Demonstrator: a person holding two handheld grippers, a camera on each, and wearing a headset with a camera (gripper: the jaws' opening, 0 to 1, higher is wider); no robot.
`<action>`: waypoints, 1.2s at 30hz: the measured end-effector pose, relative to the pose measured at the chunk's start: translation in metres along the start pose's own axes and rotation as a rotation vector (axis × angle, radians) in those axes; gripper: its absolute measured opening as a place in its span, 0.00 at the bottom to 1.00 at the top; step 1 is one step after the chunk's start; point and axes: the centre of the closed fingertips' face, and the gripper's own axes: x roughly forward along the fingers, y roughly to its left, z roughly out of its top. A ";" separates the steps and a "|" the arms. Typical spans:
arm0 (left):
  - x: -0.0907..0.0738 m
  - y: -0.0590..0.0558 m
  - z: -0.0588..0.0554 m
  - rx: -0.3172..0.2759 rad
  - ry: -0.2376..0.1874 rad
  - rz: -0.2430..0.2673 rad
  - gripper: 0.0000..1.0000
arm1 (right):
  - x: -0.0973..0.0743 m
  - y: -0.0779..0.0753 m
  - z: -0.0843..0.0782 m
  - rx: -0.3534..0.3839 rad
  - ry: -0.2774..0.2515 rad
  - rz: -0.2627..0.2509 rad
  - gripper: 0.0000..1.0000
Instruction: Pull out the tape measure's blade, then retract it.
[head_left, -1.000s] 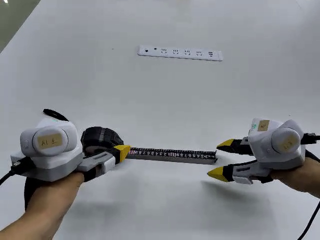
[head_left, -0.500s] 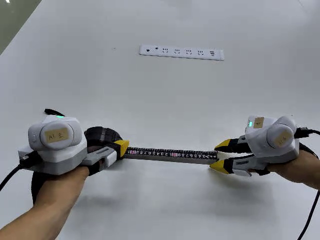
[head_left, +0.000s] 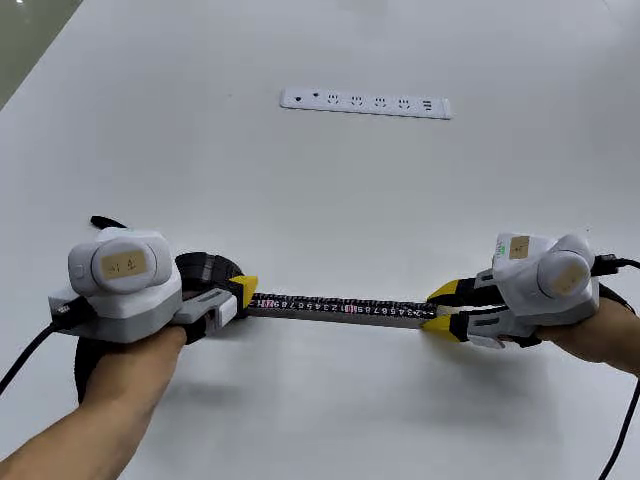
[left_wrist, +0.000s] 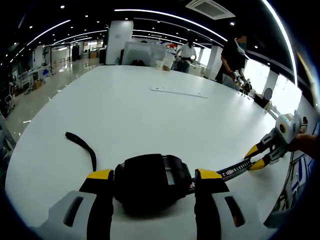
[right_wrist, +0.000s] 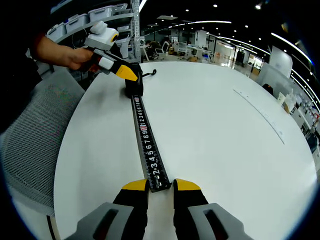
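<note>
left gripper (left_wrist: 154, 175): nearest on the left, held in the left hand (head_left: 135, 360), jaws clamped on the sides of the chunky black tape measure case (head_left: 205, 272), yellow tips pressed against both flanks

right gripper (right_wrist: 160, 186): nearest on the right, held in the right hand (head_left: 600, 335), jaws pinched onto the free end of the blade, a yellow tip tight against each edge

chunky black tape measure case: down on the plain white table (head_left: 300, 200), sat between the left gripper's jaws, mouth facing the right gripper

black blade with white numbers (head_left: 340, 306): pulled out and lying flat on the table, running pretty much straight from the case across to the right gripper, one red mark partway along, low numbers at the pinched end

thin black wrist strap (left_wrist: 82, 145): curled loose on the table just beyond the case, on its left in the left gripper view

long white power strip (head_left: 365, 102): flat on the table, well beyond the blade and roughly parallel to it, nothing plugged in

two standing people (left_wrist: 189, 50): way back past the far edge of the table in the left gripper view, too small for details
</note>
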 end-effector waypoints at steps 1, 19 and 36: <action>0.000 0.000 0.000 0.000 0.000 0.002 0.61 | 0.000 0.000 0.001 -0.005 -0.003 0.003 0.17; 0.006 0.003 -0.008 -0.008 0.024 0.046 0.62 | -0.002 0.000 0.000 -0.009 -0.007 0.007 0.11; 0.009 0.005 -0.010 -0.007 0.025 0.083 0.62 | 0.000 -0.002 -0.002 -0.006 -0.010 0.011 0.09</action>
